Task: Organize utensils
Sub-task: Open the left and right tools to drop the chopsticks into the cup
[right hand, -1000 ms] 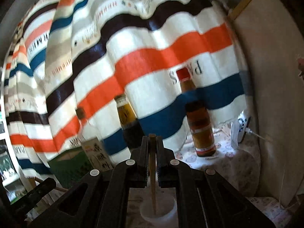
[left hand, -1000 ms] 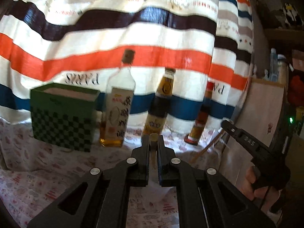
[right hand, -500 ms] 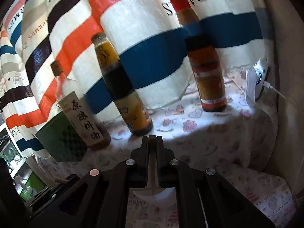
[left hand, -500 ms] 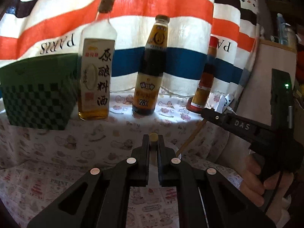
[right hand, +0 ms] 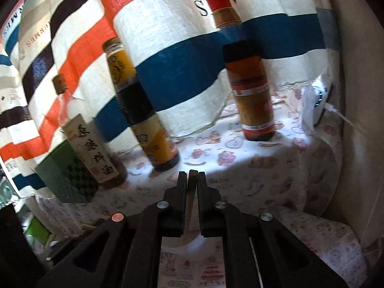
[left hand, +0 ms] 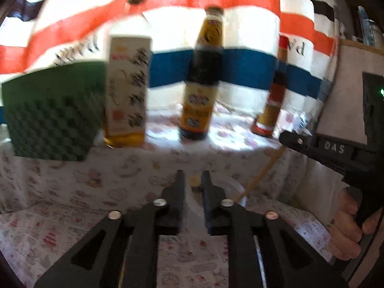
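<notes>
chopsticks are the worry here. our left gripper [left hand: 193,183] has just been opening, its jaws now parted around a chopstick [left hand: 195,182] whose tip pokes up between them above a clear cup [left hand: 228,187]; we judge it may tip out. our right gripper [right hand: 192,180] is clamped tight on another stick [right hand: 192,184] over the cup [right hand: 189,242]. a careless swing could knock the cup or the nearby bottle [right hand: 153,139].
</notes>
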A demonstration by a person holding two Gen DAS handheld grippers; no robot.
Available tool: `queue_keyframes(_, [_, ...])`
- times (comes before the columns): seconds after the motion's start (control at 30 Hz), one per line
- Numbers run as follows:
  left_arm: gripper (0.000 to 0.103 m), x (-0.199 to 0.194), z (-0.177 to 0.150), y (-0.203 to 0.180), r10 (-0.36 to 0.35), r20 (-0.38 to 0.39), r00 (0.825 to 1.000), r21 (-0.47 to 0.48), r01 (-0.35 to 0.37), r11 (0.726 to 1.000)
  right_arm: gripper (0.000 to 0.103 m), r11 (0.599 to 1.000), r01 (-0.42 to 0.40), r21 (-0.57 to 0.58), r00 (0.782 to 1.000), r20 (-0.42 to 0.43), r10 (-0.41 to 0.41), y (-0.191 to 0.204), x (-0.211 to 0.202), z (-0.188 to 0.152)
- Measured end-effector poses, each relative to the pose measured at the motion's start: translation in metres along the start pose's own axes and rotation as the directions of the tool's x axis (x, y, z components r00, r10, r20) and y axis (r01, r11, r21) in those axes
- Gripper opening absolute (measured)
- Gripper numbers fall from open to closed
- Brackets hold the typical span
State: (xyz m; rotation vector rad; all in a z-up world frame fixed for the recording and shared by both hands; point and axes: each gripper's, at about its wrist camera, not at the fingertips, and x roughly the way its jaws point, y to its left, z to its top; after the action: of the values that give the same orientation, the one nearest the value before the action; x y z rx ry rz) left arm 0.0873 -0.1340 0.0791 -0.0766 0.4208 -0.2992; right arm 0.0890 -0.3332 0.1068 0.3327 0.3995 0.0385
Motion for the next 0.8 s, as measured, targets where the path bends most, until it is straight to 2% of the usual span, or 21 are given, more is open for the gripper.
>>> queue_keyframes(0.07, [0.029,-0.012,0.002,0.003,0.020,0.042,0.999,0.001,-0.020,1.000,0.008,1.000,-0.016,0.009,1.000,0.007,0.016,-0.003,-0.003,0.001])
queue_keyframes(0.13, [0.035,-0.023,0.004,0.008,0.018,0.065,0.998,0.002,-0.018,1.000,0.010,0.999,-0.044,0.016,0.999,-0.009,0.044,-0.004,-0.005,0.003])
queue_keyframes(0.2, [0.040,-0.033,0.006,0.015,0.009,0.064,0.998,-0.017,-0.008,1.000,0.021,0.997,-0.081,-0.008,0.996,-0.050,0.080,-0.002,-0.008,0.005])
queue_keyframes(0.23, [0.041,-0.037,0.007,0.018,0.007,0.063,0.998,-0.027,-0.005,1.000,0.035,0.997,-0.078,-0.028,0.996,-0.053,0.076,-0.001,-0.012,0.006])
queue_keyframes(0.27, [0.045,-0.044,0.009,0.021,0.009,0.070,0.998,-0.030,-0.007,1.000,0.056,0.997,-0.066,-0.036,0.997,-0.036,0.064,0.000,-0.017,0.006])
queue_keyframes(0.3, [0.048,-0.052,0.010,0.024,0.021,0.085,0.996,-0.020,-0.020,1.000,0.066,0.998,-0.040,-0.042,0.999,0.006,0.040,0.000,-0.026,0.006])
queue_keyframes(0.33, [0.058,-0.058,0.011,0.025,0.034,0.099,0.994,-0.011,-0.033,0.999,0.074,0.999,-0.017,-0.045,0.999,0.049,0.020,0.001,-0.036,0.006])
queue_keyframes(0.37, [0.067,-0.066,0.012,0.028,0.045,0.111,0.993,-0.010,-0.044,0.999,0.074,0.999,-0.010,-0.049,0.998,0.066,0.013,0.002,-0.041,0.006])
queue_keyframes(0.43, [0.075,-0.080,0.011,0.038,0.055,0.128,0.990,-0.034,-0.051,0.998,0.075,0.998,-0.014,-0.065,0.996,0.085,0.019,0.004,-0.054,0.006])
queue_keyframes(0.5, [0.080,-0.095,0.009,0.048,0.062,0.150,0.987,-0.058,-0.053,0.997,0.081,0.998,-0.042,-0.056,0.995,0.093,0.047,0.007,-0.067,0.004])
queue_keyframes(0.57, [0.094,-0.107,0.006,0.058,0.083,0.153,0.985,-0.076,-0.072,0.994,0.085,0.997,-0.060,-0.051,0.993,0.096,0.065,0.010,-0.077,-0.001])
queue_keyframes(0.67, [0.101,-0.122,-0.003,0.074,0.116,0.169,0.979,-0.128,-0.095,0.987,0.086,0.996,-0.048,-0.079,0.993,0.104,0.056,0.021,-0.091,-0.013])
queue_keyframes(0.8, [0.102,-0.132,-0.016,0.098,0.137,0.160,0.978,-0.179,-0.108,0.978,0.088,0.994,-0.042,-0.096,0.994,0.099,0.051,0.035,-0.102,-0.036])
